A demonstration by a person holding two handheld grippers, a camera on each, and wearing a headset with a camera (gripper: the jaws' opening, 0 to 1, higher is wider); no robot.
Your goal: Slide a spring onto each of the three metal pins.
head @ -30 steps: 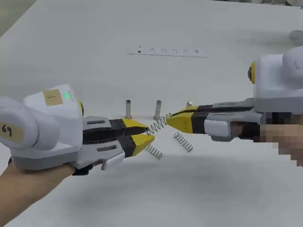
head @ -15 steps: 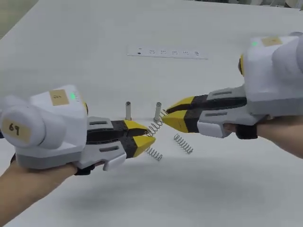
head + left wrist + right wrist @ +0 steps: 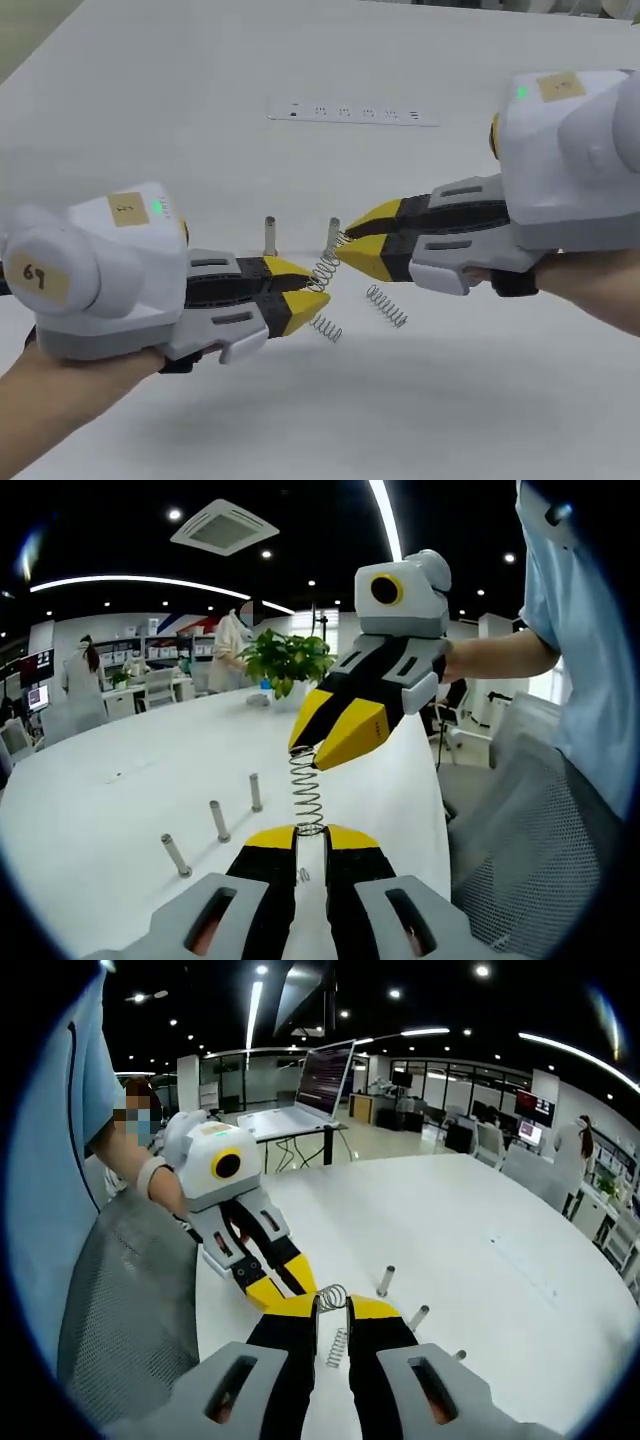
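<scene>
the held spring [image 3: 327, 266] hangs in the air above the counter [image 3: 180, 90], slanting from a lower end at 7 o'clock to an upper end at 1 o'clock, with one end in each tool. the left tool [image 3: 316, 292] is clamped on the lower end, its jaws drawn almost together around the coil. the right tool [image 3: 345, 250] pinches the upper end the same way. two loose springs [image 3: 386, 305] lie flat on the counter at about 4 and 6 o'clock of the held one. the pins [image 3: 218, 821] stand upright in a row of three, all bare in the left gripper view, so i judge that none of the three fittings is done. the left tool reaches in about level from 8 o'clock. the right comes from 3 o'clock, tipped slightly down, and the two sets of tips are near each other. a power strip [image 3: 350, 111] lies well apart at 12 o'clock.
</scene>
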